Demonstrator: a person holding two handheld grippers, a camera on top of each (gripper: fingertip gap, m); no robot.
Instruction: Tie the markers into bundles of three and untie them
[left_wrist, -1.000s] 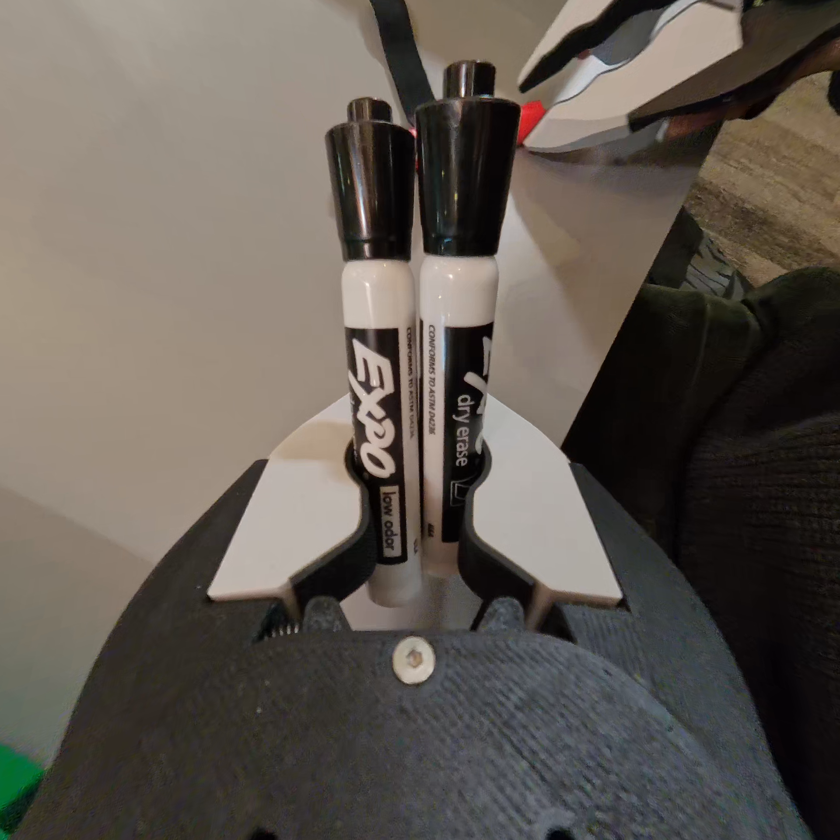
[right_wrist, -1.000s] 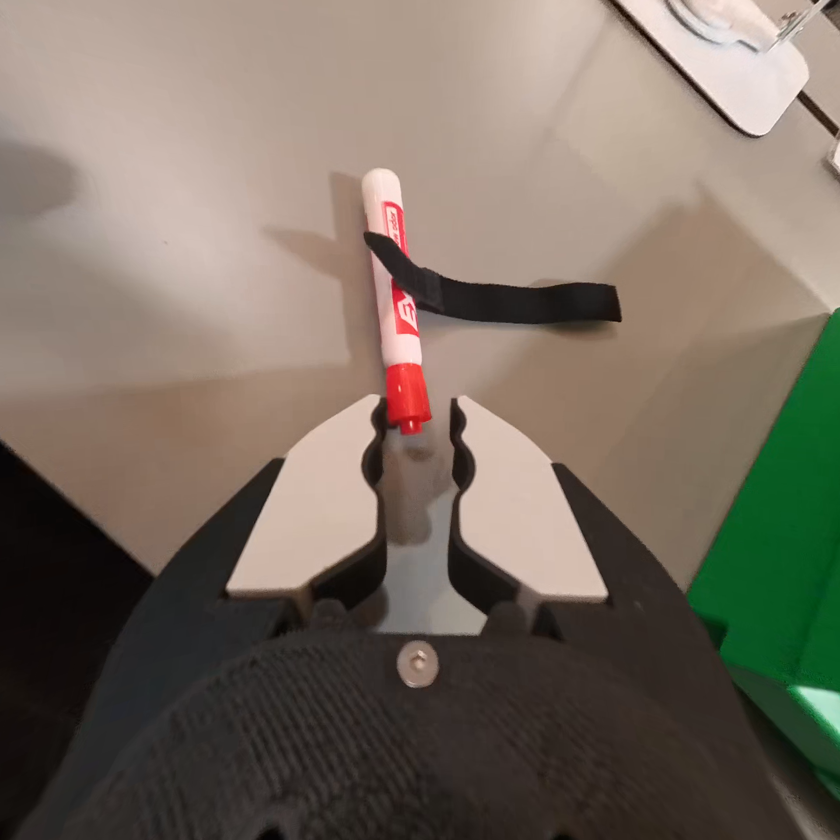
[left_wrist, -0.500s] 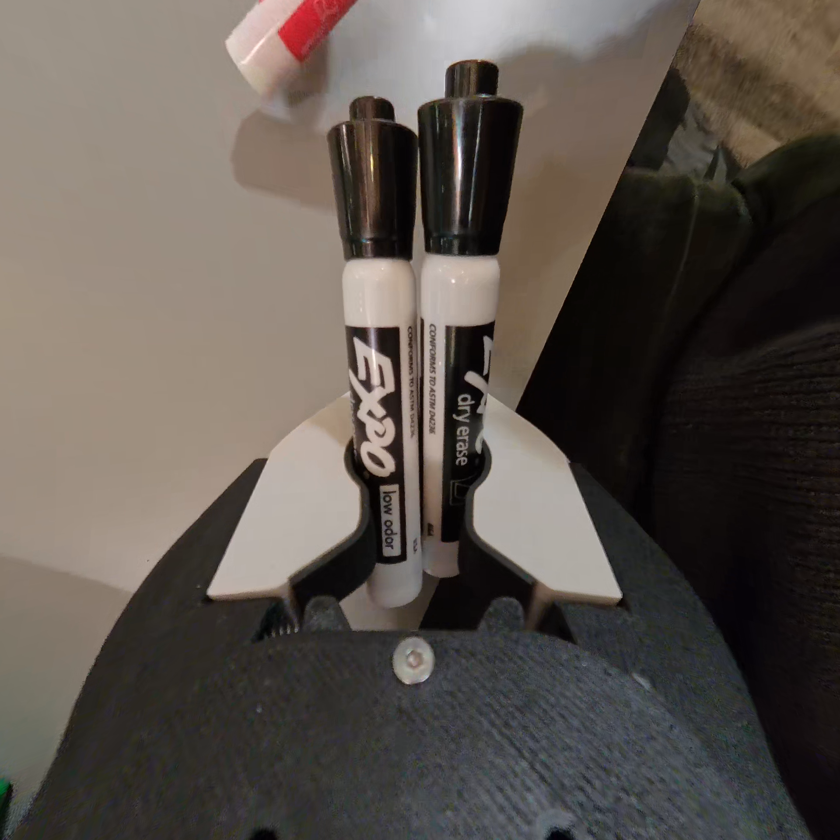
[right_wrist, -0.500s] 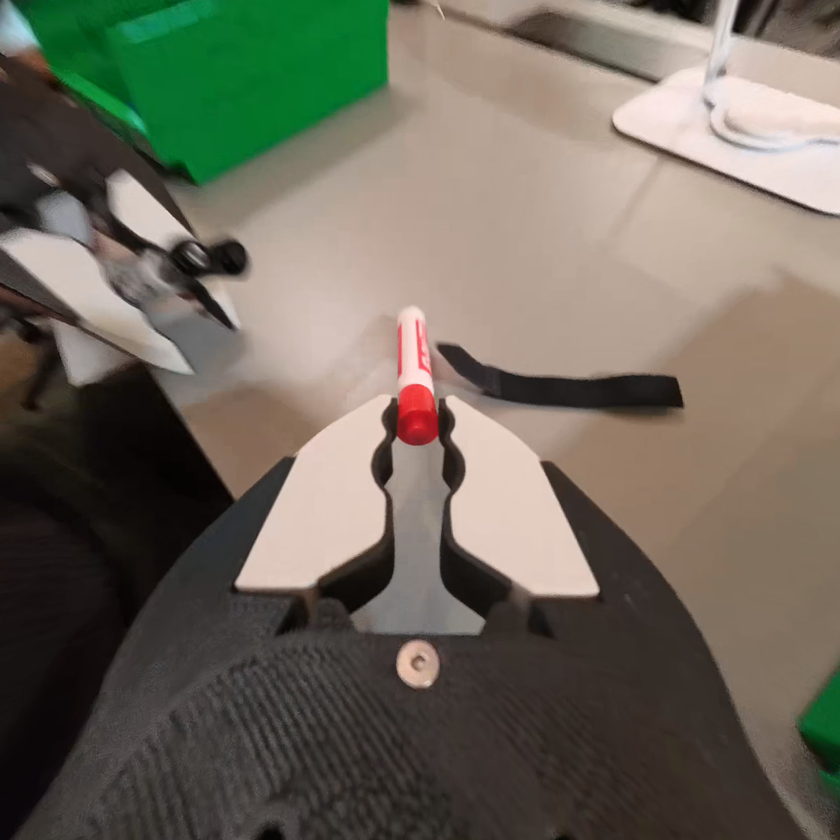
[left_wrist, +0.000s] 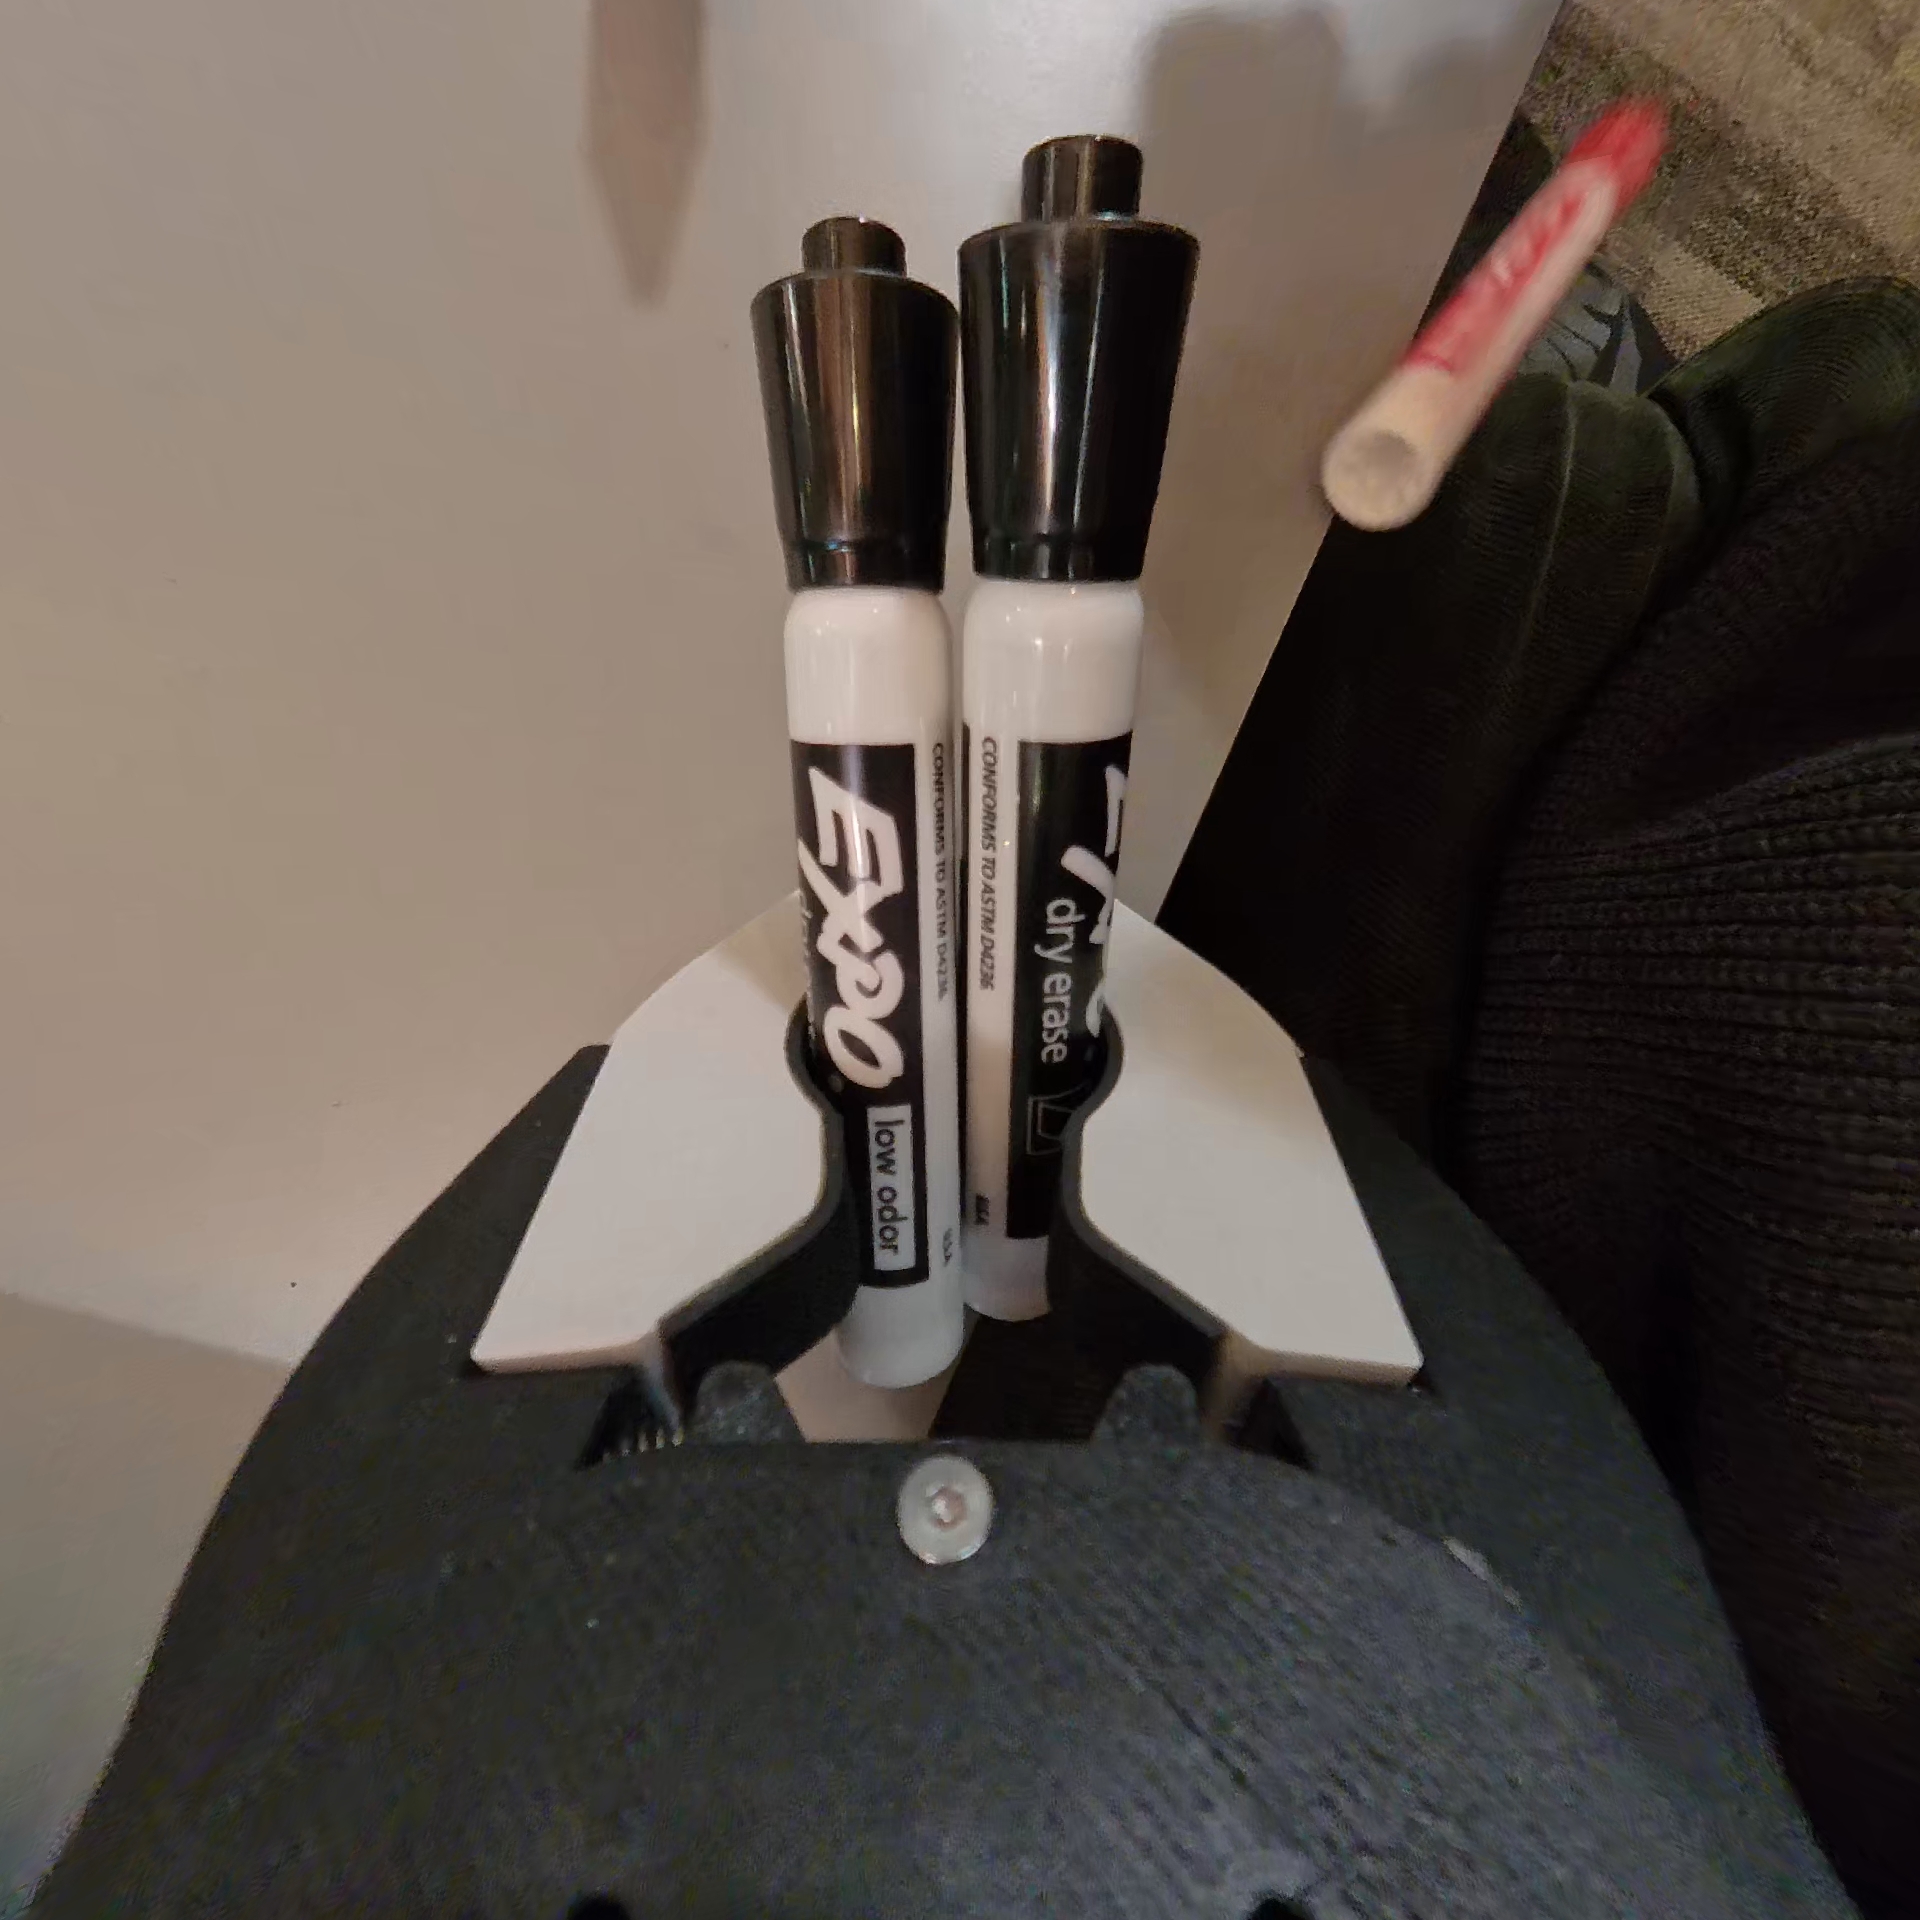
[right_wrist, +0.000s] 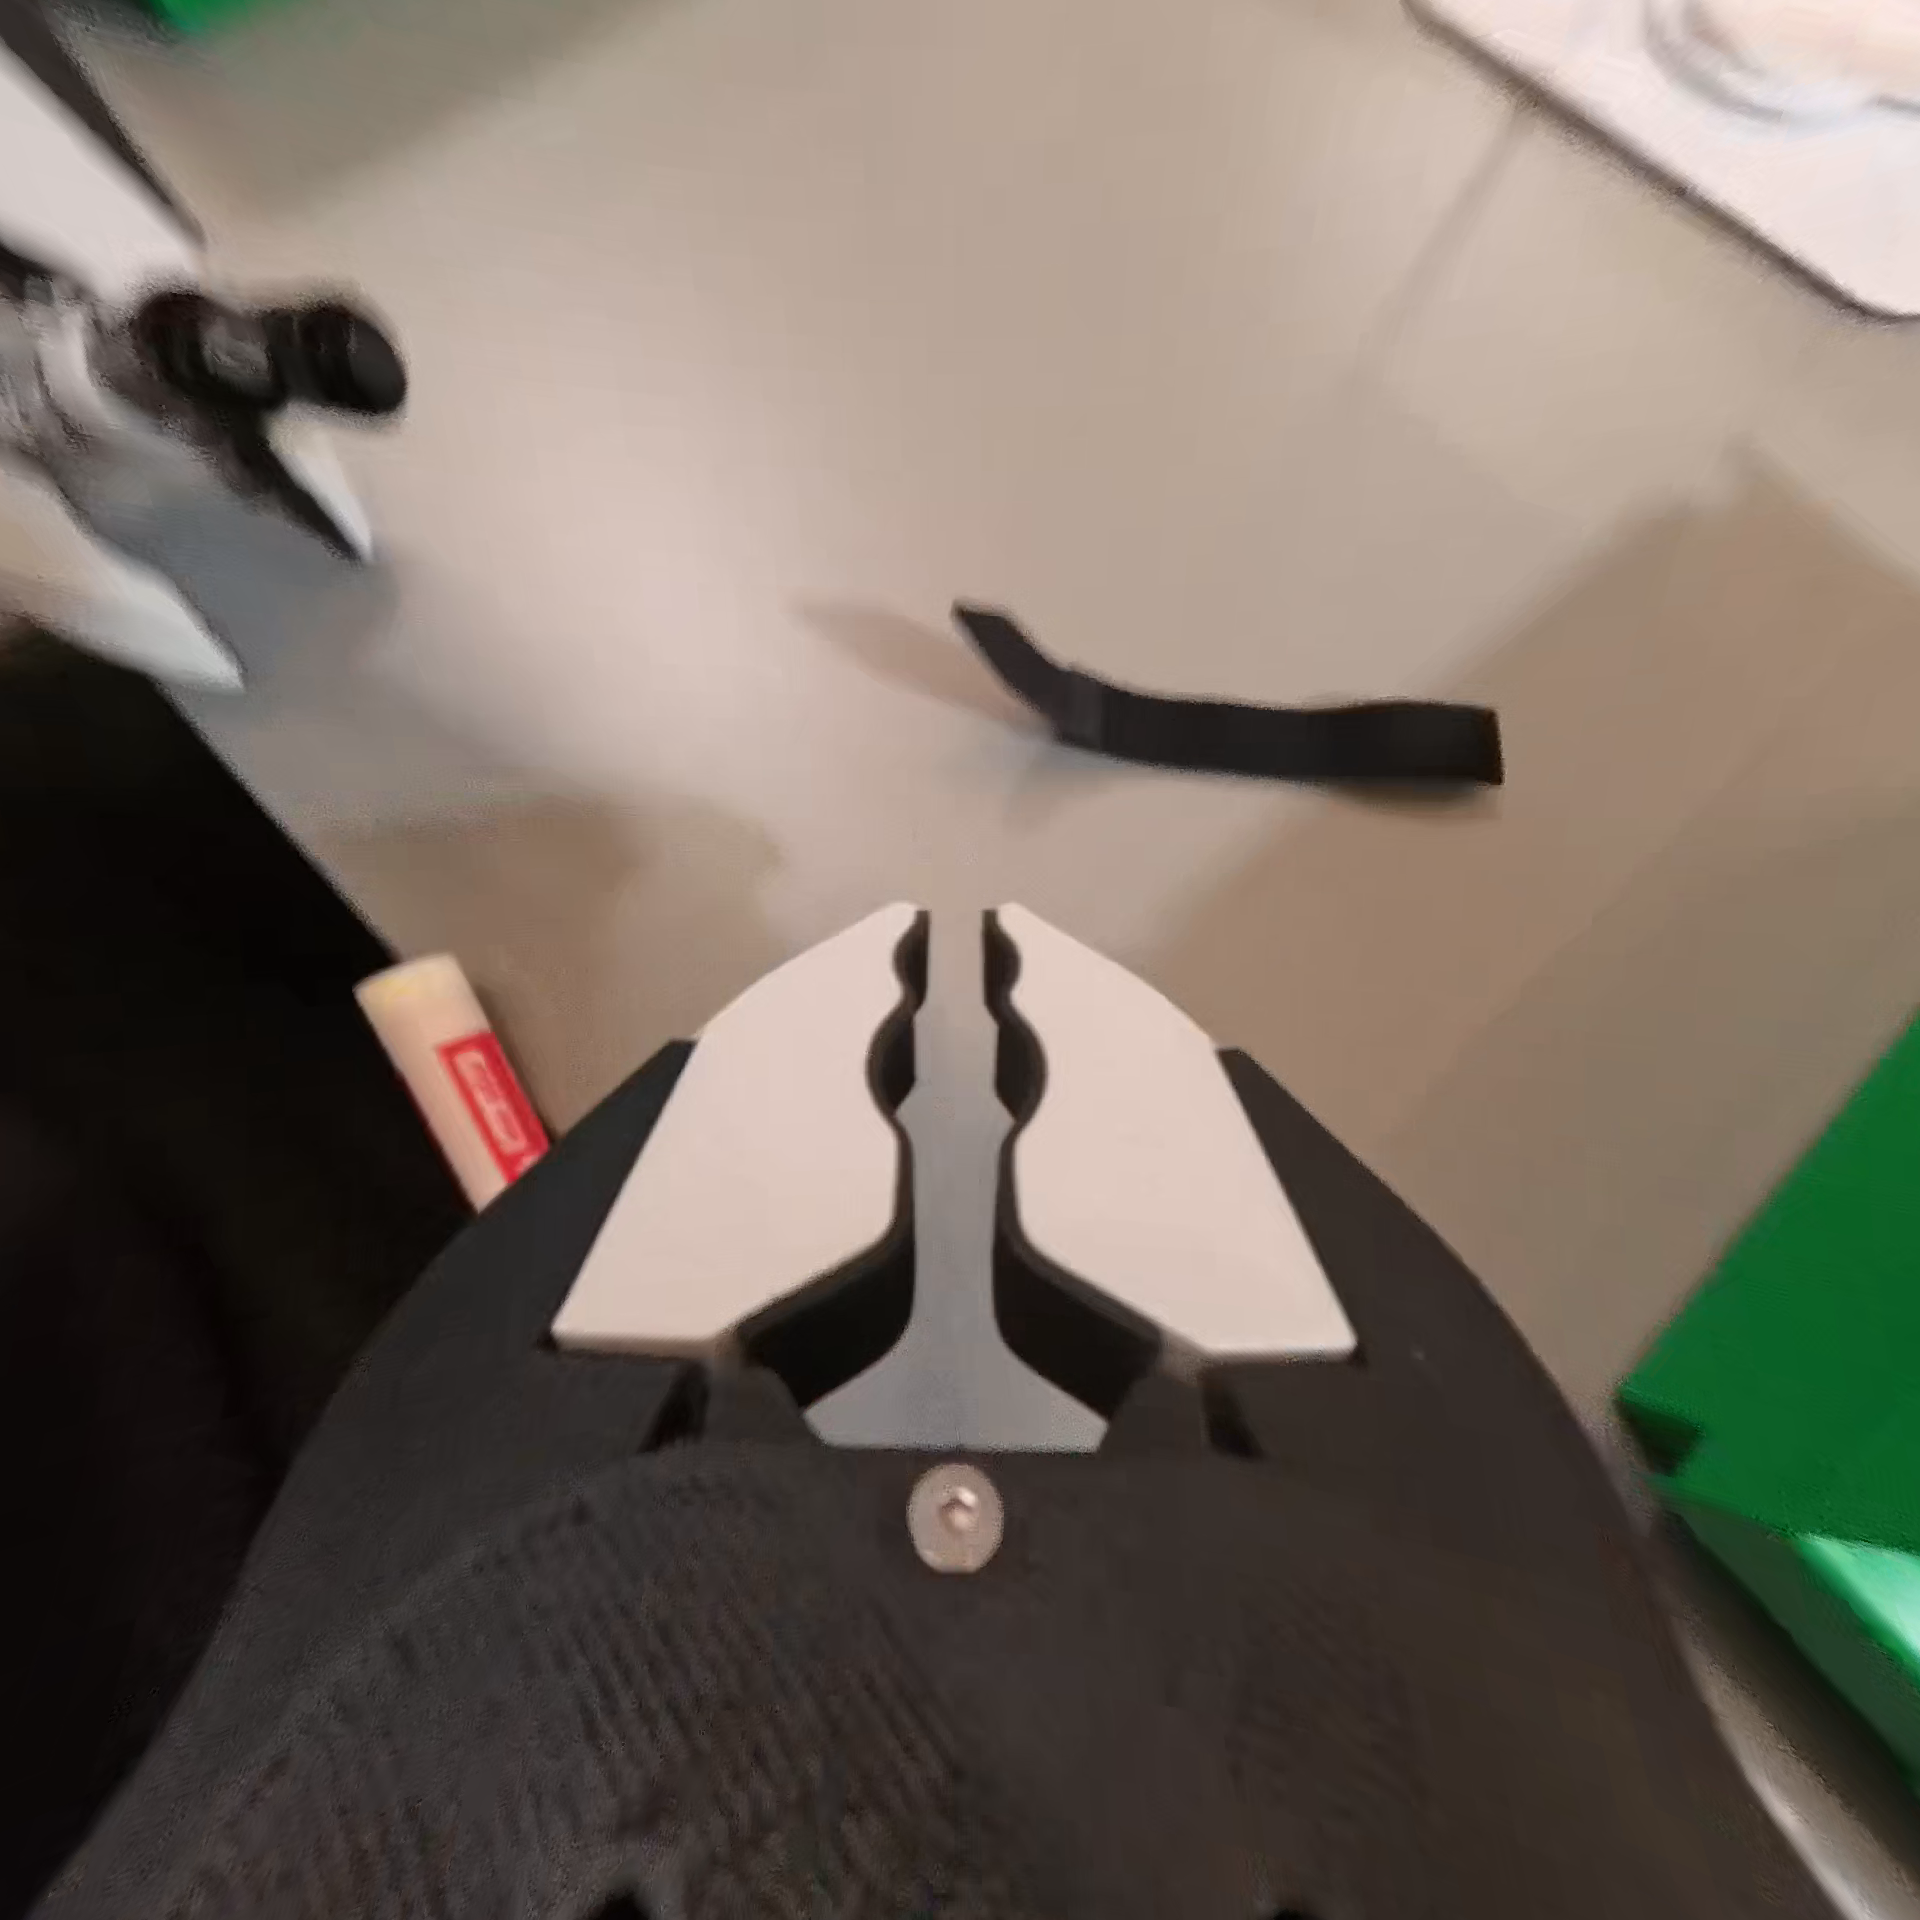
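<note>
Left claw (left_wrist: 951, 935): closed on two black markers (left_wrist: 966, 727), side by side, caps pointing away from the camera, barrels seated in the notch between the fingers; this hold is the same as half a second ago. It hangs over the pale surface (left_wrist: 312, 623), close to its near edge. Red marker (left_wrist: 1455, 343): half a second ago its cap was pinched in the tips of the right claw; now it is free of them. The left wrist view shows it blurred and slanted, butt end toward the camera, at the surface's edge in front of a person's dark knitted clothing (left_wrist: 1662, 935). The right wrist view shows it low on the left, just beside that claw's black body and partly hidden by it. Whether it rests on the surface or is in the air cannot be told. Right claw (right_wrist: 956, 920): narrow, only a thin slit between the tips, nothing in it; the slit is tighter than when it held the cap. Black strap (right_wrist: 1247, 722): flat on the surface ahead of the right claw, one end curled up, well apart from the red marker, which lay across it a second ago. Green bin (right_wrist: 1818, 1299): far right, at the frame's edge.
</note>
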